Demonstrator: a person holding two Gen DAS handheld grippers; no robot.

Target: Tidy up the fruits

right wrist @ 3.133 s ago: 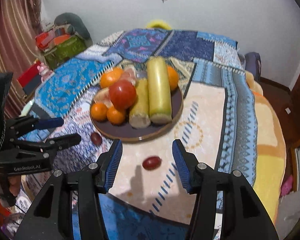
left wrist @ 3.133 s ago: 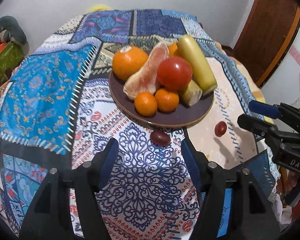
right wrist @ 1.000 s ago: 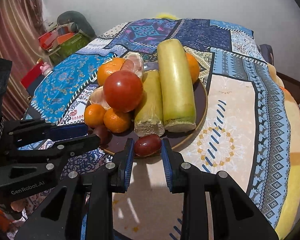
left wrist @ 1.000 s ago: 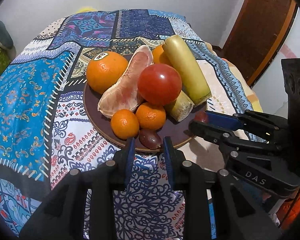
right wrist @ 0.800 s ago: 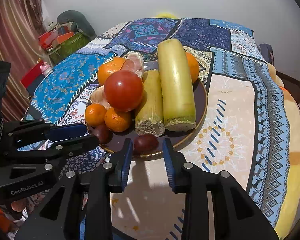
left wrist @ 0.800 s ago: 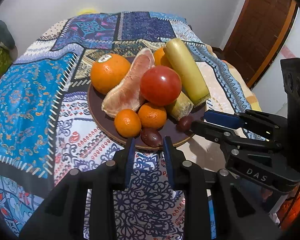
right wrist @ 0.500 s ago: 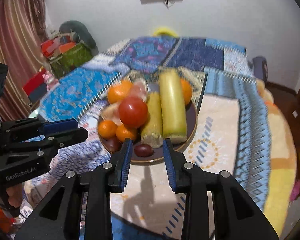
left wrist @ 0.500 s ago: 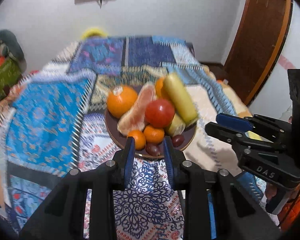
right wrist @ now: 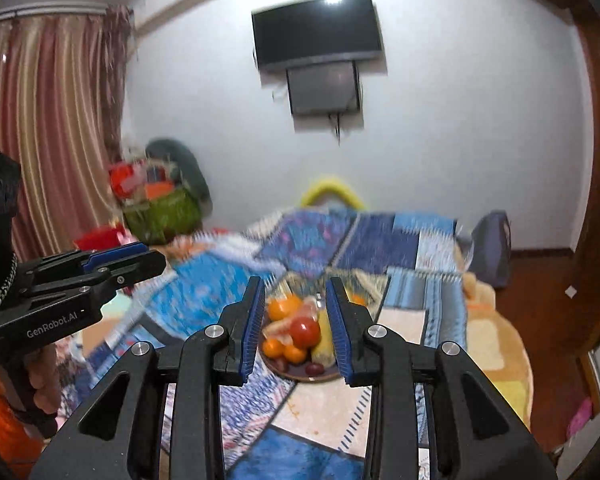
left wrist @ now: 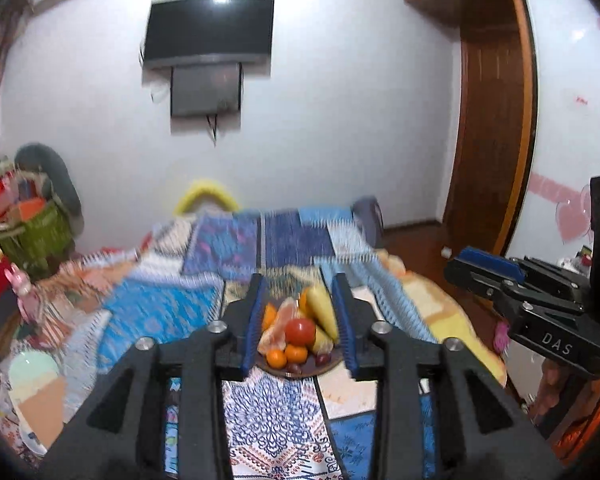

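Observation:
The dark plate sits far off on the patterned cloth, seen small between my fingers. It carries a tomato, small oranges, pomelo segments, long yellow-green pieces and two dark red fruits at its near rim. My left gripper hangs high above the table, its jaws opening with nothing between them. The right gripper is just as high, jaws close together and empty. In its view the plate, tomato and a dark red fruit show. Each gripper appears side-on in the other's view.
A patchwork cloth covers the table. A wall-mounted screen hangs behind it, a wooden door stands at the right and a striped curtain at the left. A green basket of clutter and a mint bowl lie to the left.
Both grippers let go of the dark red fruits at the plate's near rim, then rose and drew back, tilting up so the wall fills the views. The left jaws have widened.

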